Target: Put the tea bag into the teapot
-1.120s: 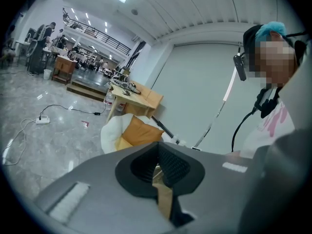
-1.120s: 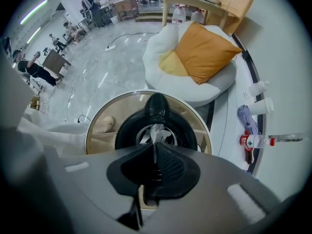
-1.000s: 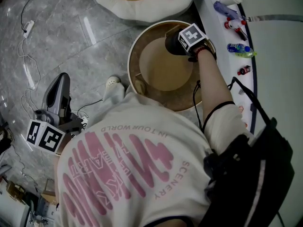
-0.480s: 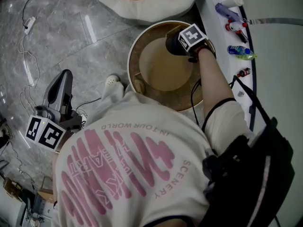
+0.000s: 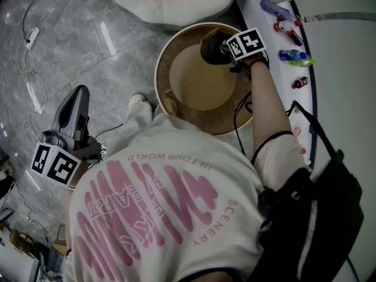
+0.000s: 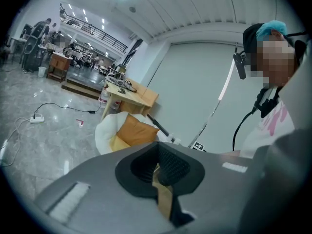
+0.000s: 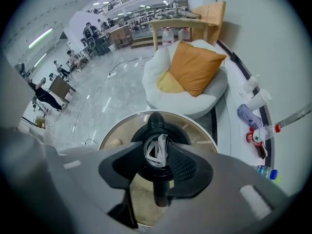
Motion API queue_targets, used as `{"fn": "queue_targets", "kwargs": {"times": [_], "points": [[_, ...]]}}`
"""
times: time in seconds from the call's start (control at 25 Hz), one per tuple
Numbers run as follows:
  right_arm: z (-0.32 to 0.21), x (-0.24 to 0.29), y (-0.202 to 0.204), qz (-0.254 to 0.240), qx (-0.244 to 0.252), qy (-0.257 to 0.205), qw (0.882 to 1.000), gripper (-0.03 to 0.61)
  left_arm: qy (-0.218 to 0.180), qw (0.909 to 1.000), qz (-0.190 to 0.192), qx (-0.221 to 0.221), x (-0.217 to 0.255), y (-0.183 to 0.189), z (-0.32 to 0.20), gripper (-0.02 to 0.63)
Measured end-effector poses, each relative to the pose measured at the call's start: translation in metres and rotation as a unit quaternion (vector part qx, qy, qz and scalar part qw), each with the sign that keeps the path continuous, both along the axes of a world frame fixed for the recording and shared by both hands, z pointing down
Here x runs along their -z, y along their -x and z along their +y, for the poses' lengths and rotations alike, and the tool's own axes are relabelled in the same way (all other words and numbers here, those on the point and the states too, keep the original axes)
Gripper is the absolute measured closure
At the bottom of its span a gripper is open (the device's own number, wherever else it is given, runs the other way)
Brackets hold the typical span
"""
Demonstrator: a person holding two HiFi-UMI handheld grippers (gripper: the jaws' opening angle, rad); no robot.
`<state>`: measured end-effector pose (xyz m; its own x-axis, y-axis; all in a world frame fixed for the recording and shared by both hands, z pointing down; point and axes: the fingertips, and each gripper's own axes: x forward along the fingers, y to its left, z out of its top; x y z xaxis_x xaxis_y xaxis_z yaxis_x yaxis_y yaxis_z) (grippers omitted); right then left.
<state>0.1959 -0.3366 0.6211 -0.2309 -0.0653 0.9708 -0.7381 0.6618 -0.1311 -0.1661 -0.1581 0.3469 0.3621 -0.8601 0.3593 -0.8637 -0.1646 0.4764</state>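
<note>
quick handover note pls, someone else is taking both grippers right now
Right gripper: open, its jaws have just been opening. It points down over the black teapot on the round table. Nothing is gripped.
Left gripper: shut on a tan paper strip, held off to the person's left over the floor, away from the table.
Tea bag: white, sitting in the teapot's mouth, seen between the open right jaws and clear of the pads.
Done: tea bag released into the teapot.
Left: lift the right gripper clear, and probably check that the bag sits fully inside.
</note>
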Motion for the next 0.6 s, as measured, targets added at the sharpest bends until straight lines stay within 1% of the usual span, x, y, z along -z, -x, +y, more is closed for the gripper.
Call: {"fn": "queue_targets", "kwargs": {"times": [0.12,0.24,0.32,0.4,0.48,0.56,0.6], "points": [[0.004,0.013,0.001,-0.03,-0.031,-0.01,0.999,0.41,-0.002,0.9999,0.003,-0.012,0.0,-0.003,-0.001,0.597],[0.008,0.025,-0.003,-0.065,-0.08,-0.024,0.994,0.418,-0.006,0.9994,0.006,-0.034,-0.003,-0.013,-0.007,0.597],[0.011,0.033,-0.006,-0.085,-0.109,-0.036,0.99,0.451,-0.011,0.9984,0.01,-0.054,-0.003,-0.023,-0.014,0.597],[0.02,0.042,-0.007,-0.105,-0.132,-0.039,0.985,0.509,-0.018,0.9969,0.015,-0.076,0.0,-0.032,-0.022,0.597],[0.032,0.052,-0.006,-0.128,-0.152,-0.034,0.98,0.535,-0.026,0.9948,0.018,-0.097,0.005,-0.04,-0.028,0.597],[0.042,0.063,-0.004,-0.144,-0.167,-0.044,0.974,0.57,-0.037,0.992,0.017,-0.12,0.01,-0.045,-0.034,0.597],[0.047,0.069,-0.002,-0.151,-0.174,-0.053,0.972,0.571,-0.042,0.9904,0.017,-0.131,0.012,-0.047,-0.037,0.597]]}}
